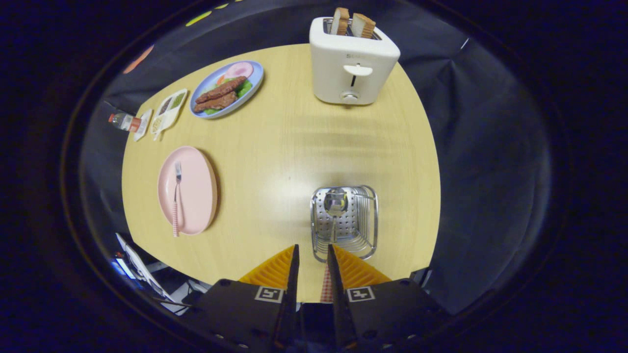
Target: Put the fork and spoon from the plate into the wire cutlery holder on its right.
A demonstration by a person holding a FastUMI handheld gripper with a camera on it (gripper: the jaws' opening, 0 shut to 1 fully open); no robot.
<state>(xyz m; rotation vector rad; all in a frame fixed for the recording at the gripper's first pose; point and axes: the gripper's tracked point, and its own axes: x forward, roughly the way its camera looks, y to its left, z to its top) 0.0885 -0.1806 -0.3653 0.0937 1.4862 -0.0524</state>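
Item: my gripper (312, 257), fingers parted, spoon (335, 211) handle beside right finger, grip uncertain. Spoon bowl-first inside wire cutlery holder (373, 220) dead ahead. Fork (176, 196) on pink plate (196, 189), far left.

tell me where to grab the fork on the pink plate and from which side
Grip the fork by its checked handle, where the end overhangs the pink plate rim nearest the tongs. Come from above, fingers across the handle; it lies flat, tines away.
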